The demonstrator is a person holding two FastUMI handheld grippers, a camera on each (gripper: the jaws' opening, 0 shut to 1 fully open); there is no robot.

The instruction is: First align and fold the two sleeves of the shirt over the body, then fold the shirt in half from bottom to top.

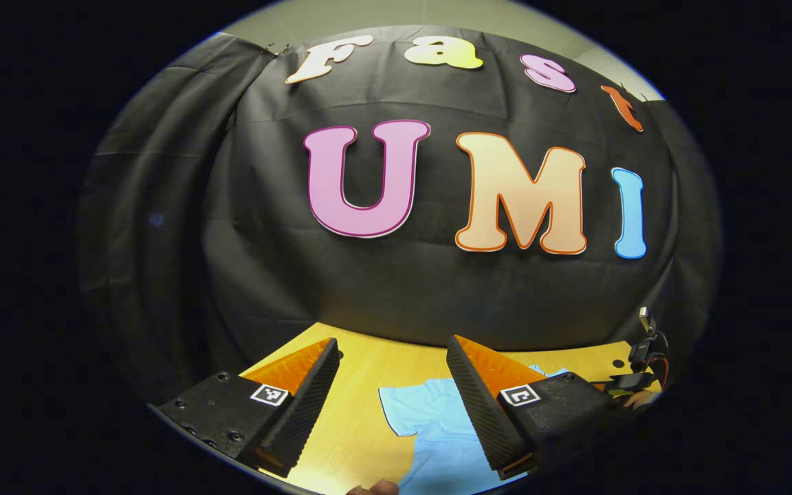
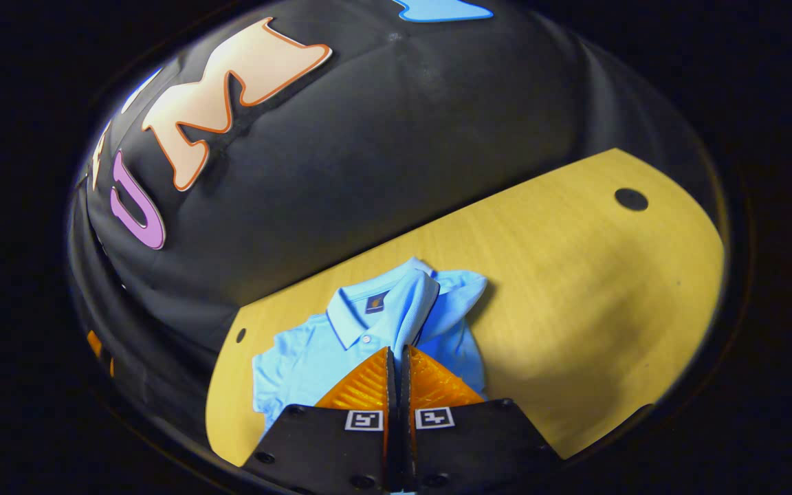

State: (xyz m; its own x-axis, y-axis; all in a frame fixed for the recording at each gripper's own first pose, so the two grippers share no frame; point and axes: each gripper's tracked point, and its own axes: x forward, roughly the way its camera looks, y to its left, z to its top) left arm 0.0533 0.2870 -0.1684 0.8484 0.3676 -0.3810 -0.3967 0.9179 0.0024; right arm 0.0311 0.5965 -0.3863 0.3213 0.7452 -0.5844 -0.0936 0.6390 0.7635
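Here, wood table (image 2: pixel 575 275) under black cloth wall (image 2: pixel 368 137); dark round hole (image 2: pixel 631 199) near table's far corner. Blue shirt (image 2: pixel 313 350) lies on table, collar toward wall. Right tool (image 2: pixel 398 352) pinched together on lifted sleeve (image 2: pixel 415 306), held over shirt body. Left tool (image 1: pixel 392 354) wide apart above table, holding nothing, shirt beneath. Other rig (image 1: pixel 643 357), probably right tool, at edge.

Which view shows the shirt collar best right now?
The right gripper view: the collar lies open to it beyond the right gripper, which pinches a sleeve. The left gripper view shows part of the shirt, no collar.
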